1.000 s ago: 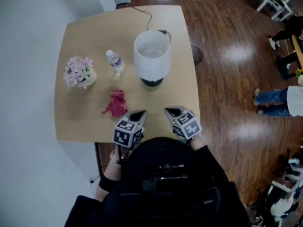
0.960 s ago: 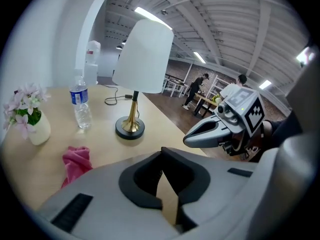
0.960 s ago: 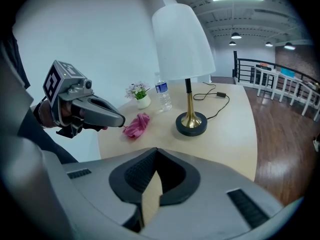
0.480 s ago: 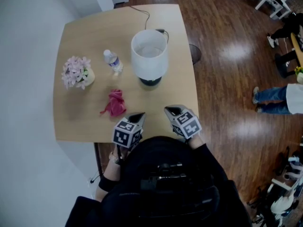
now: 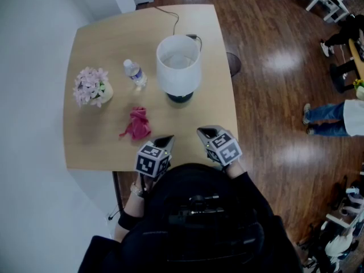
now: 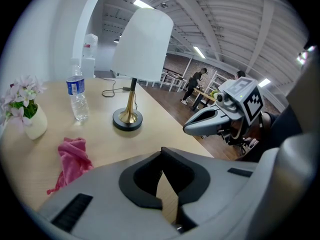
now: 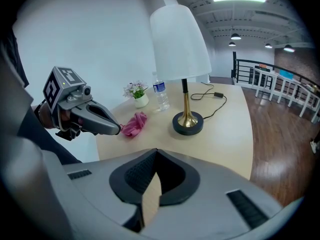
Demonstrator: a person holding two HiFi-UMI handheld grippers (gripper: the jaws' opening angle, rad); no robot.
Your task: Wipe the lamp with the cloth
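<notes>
the lamp [image 5: 178,67] stands upright on the table [image 5: 114,38], a little right of its middle; a white shade sits over a brass stem and a dark round base; its cord [image 5: 177,17] trails toward the far edge; the cloth [image 5: 136,125], pink and crumpled, lies on the table near and left of the lamp base, apart from it; a bottle [image 5: 135,73] stands upright just left of the lamp; flowers [image 5: 92,87] in a small pale pot stand further left; both grippers are held side by side over the near edge of the table, angled down toward the far side; the left gripper [image 5: 166,138] is clenched, jaw tips meeting with nothing between them; its tip is just near and right of the cloth, not touching it; the right gripper [image 5: 205,133] is clenched too and empty, on the near side of the lamp base and well apart from it; a white wall [image 5: 28,67] runs along the left of the table; a wooden floor [image 5: 273,95] spreads to the right, where a person [image 5: 333,121] stands at the far right edge
</notes>
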